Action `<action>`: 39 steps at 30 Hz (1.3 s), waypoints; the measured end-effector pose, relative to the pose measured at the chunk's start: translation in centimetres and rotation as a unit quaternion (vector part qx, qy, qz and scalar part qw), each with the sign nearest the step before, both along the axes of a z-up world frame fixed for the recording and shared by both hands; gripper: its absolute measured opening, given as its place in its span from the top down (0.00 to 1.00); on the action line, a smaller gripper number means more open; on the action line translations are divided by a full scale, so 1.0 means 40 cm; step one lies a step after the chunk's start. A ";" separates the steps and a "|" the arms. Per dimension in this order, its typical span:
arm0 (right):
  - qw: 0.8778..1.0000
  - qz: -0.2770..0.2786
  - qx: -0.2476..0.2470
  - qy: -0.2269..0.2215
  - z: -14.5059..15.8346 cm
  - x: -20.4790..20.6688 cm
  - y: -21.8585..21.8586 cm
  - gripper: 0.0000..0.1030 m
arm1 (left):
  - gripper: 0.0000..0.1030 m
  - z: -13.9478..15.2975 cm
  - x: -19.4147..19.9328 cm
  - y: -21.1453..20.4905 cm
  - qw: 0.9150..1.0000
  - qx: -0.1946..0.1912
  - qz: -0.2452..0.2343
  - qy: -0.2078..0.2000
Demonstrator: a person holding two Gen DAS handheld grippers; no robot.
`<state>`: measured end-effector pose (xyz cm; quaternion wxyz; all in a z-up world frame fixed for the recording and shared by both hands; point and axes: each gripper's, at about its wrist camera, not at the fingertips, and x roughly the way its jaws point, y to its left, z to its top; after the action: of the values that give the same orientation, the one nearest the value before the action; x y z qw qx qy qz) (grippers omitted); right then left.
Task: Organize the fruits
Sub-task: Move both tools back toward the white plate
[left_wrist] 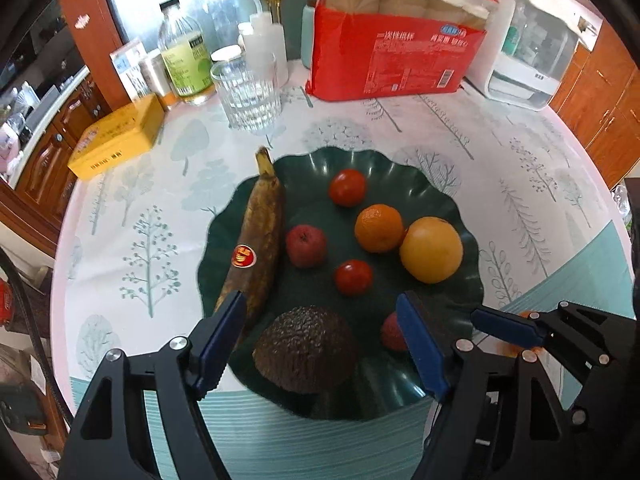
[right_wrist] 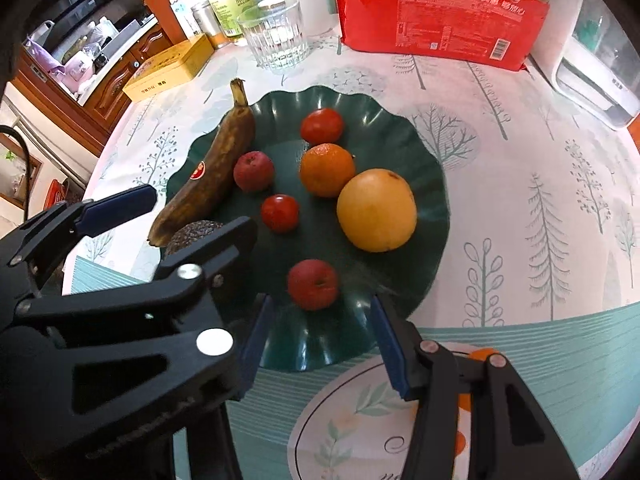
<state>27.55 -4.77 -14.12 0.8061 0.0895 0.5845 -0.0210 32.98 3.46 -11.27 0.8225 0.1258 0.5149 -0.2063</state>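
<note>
Nearest to me, the left tongs [left_wrist: 320, 344] hang spread wide over the near rim of the green plate [left_wrist: 400, 396], their blue pads either side of the dark avocado [left_wrist: 306, 354] but not touching it; I'd judge they are lined up to take it. Just beside them the right tongs [right_wrist: 318, 336] are also wide apart and hold nothing, aimed at a small red fruit [right_wrist: 313, 284] near the plate's front edge.

Further in lie two tomatoes [left_wrist: 353, 277], another red fruit [left_wrist: 306, 245], a tangerine [left_wrist: 379, 227] touching a large orange [left_wrist: 431, 249], and a browned banana [left_wrist: 254, 236] along the left rim, its stem poking over the edge. All the fruit is on the plate, loosely scattered.

The table [left_wrist: 520, 184] has open cloth right of the plate; behind, a glass [left_wrist: 250, 94], yellow box [left_wrist: 118, 138] and red pack [left_wrist: 394, 54] crowd the far side.
</note>
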 end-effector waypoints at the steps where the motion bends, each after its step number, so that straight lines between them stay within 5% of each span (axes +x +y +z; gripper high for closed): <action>1: 1.000 0.000 -0.002 -0.003 0.008 -0.007 0.000 0.49 | 0.24 0.012 -0.007 0.004 1.000 0.002 0.001 -0.006; 23: 0.995 -0.043 -0.017 -0.094 0.244 -0.276 -0.077 0.50 | 0.13 0.284 -0.321 0.082 0.994 -0.023 -0.003 -0.108; 39: 0.990 -0.057 -0.019 -0.128 0.296 -0.375 -0.303 0.50 | 0.12 0.216 -0.441 -0.069 0.998 -0.004 0.025 -0.062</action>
<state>12.55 -16.90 -2.26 0.8732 0.1096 0.4702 -0.0660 15.34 0.71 -2.63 0.8582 0.1218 0.4651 -0.1796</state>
